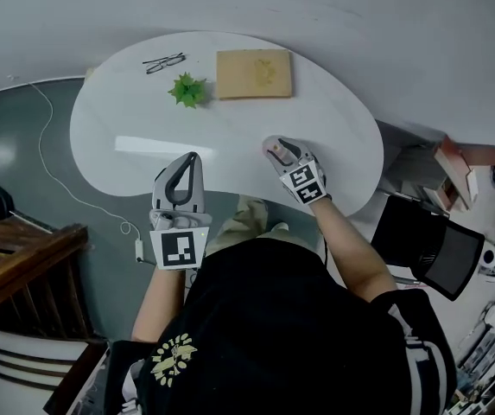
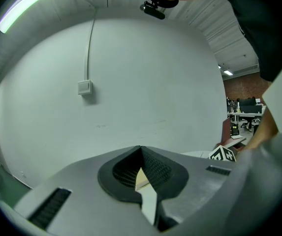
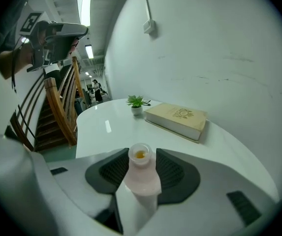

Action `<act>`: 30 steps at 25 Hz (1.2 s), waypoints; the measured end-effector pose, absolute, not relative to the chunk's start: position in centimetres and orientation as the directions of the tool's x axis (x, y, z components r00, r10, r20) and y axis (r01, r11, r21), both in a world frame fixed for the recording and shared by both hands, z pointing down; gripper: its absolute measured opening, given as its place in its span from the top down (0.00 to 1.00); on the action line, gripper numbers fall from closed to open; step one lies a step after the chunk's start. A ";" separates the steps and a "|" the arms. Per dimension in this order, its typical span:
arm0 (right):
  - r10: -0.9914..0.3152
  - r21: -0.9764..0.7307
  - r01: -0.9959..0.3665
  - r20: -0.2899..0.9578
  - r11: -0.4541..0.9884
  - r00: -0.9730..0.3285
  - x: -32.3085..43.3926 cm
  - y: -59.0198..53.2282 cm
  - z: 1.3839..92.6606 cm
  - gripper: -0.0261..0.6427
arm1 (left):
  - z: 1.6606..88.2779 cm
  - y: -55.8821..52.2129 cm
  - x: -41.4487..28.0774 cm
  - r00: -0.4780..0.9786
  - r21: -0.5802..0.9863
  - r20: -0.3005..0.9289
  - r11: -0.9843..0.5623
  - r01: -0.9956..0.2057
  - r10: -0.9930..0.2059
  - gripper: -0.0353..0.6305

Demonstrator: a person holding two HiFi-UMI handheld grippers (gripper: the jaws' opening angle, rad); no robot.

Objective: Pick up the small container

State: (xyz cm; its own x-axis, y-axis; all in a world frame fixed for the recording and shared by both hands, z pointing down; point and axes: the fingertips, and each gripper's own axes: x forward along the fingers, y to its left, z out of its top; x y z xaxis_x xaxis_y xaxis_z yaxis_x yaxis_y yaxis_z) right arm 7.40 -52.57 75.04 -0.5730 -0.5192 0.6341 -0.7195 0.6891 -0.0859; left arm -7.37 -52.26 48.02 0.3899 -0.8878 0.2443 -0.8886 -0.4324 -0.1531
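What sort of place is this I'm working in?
Probably an office lounge or break corner: a white rounded table holds a book, a small potted plant and glasses. A wooden staircase stands alongside, and desks with monitors show in the background.

We find the table (image 1: 230,145) open at middle and left; glasses (image 1: 163,61), plant (image 1: 188,90) and book (image 1: 254,73) block the far side, the small container (image 3: 141,173) the near right.

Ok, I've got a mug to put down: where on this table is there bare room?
Bare: the table's left part, nearer than the glasses and plant, and its right lobe, right of the book. Crowded: the far edge, where those three sit, and the near middle, where the right hand-held gripper has the small container between its jaws.
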 end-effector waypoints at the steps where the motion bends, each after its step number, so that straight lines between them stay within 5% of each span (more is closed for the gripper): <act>1: -0.526 -0.075 -0.719 0.629 0.691 -0.572 7.4 -52.7 75.0 0.69 | 48.0 -52.2 -7.3 0.391 -0.157 0.247 -0.434 -0.887 -0.887 0.92; 30: -0.509 -0.067 -0.683 0.614 0.727 -0.603 9.5 -50.9 60.9 0.73 | 44.8 -52.5 -2.7 0.462 -0.199 0.210 -0.500 -0.843 -0.862 0.92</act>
